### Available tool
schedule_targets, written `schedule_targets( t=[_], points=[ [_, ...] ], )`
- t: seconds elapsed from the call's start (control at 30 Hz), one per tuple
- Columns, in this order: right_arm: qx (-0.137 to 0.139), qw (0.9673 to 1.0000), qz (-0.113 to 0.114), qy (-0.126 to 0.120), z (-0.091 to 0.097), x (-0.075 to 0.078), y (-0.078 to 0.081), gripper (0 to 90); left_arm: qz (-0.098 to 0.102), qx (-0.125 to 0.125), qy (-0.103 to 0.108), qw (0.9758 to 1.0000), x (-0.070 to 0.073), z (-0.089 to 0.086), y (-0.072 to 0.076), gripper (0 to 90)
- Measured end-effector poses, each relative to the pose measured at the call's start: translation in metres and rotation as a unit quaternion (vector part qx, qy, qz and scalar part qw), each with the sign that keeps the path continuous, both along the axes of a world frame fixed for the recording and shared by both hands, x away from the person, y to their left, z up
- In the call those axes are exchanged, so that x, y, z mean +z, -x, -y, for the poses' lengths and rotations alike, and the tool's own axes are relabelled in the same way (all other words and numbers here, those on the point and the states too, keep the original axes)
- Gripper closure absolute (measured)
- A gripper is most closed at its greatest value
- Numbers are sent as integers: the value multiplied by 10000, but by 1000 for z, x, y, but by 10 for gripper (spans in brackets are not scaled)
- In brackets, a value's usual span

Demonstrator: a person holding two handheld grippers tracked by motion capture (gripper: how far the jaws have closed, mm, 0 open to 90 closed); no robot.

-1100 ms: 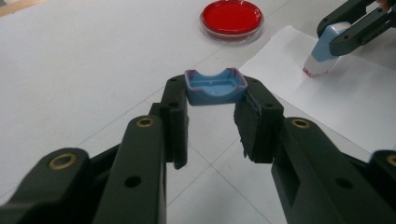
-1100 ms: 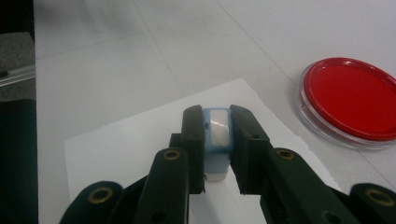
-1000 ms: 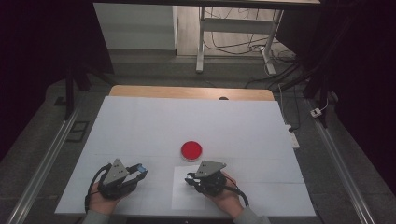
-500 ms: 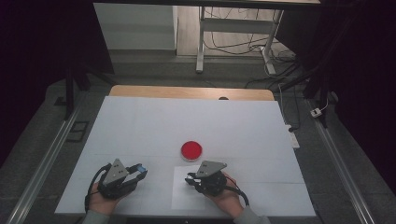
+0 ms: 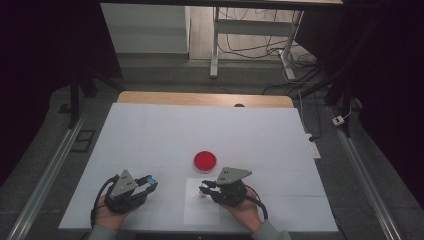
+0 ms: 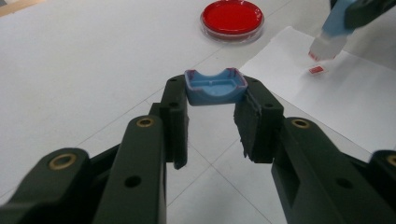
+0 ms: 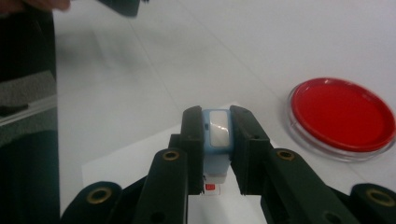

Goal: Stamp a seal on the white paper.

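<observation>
In the high view, a white desk [image 5: 150, 135] is seen with a red petri dish [image 5: 205, 161] lying near its middle and a white sheet of paper [image 5: 197, 212] just in front of the dish. The left gripper [image 5: 142, 184] is held low over the near left part of the desk, a small blue cap [image 5: 150, 180] being clamped at its tips. The right gripper [image 5: 206, 189] is held over the paper, close to the dish, with a pale object at its tips. In the left gripper view, the blue cap [image 6: 215, 87] is seen pinched between the tips of the two black jaws, its hollow side turned up; the petri dish [image 6: 232, 19] lies beyond it, and the paper [image 6: 336, 102] is seen at right, bearing a small red mark [image 6: 316, 69] beside the stamp [image 6: 329, 39] held by the other gripper. In the right gripper view, the jaws are closed on a light-blue stamp [image 7: 217, 135], held upright over the paper [image 7: 126, 172], a red mark [image 7: 210, 187] being visible just under it; the petri dish [image 7: 343, 116] lies to the right.
</observation>
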State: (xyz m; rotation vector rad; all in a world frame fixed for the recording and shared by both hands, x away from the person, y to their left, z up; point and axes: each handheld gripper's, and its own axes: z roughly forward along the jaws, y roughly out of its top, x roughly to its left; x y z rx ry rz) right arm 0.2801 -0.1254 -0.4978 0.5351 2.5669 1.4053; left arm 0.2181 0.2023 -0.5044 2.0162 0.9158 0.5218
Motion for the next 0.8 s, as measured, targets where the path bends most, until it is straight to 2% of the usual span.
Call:
schedule_targets(
  t=[0.2,0.5,0.8],
  points=[
    [-5,9999,24,-169,5,8,2,759,2,-11,-8,10000,0,0,0,653],
    [-132,9994,-12,-313,10,11,1,759,-3,-16,0,10000,0,1,0,653],
    [-393,9983,3,-433,19,13,-3,759,-2,-13,5,10000,0,0,0,653]
  ],
)
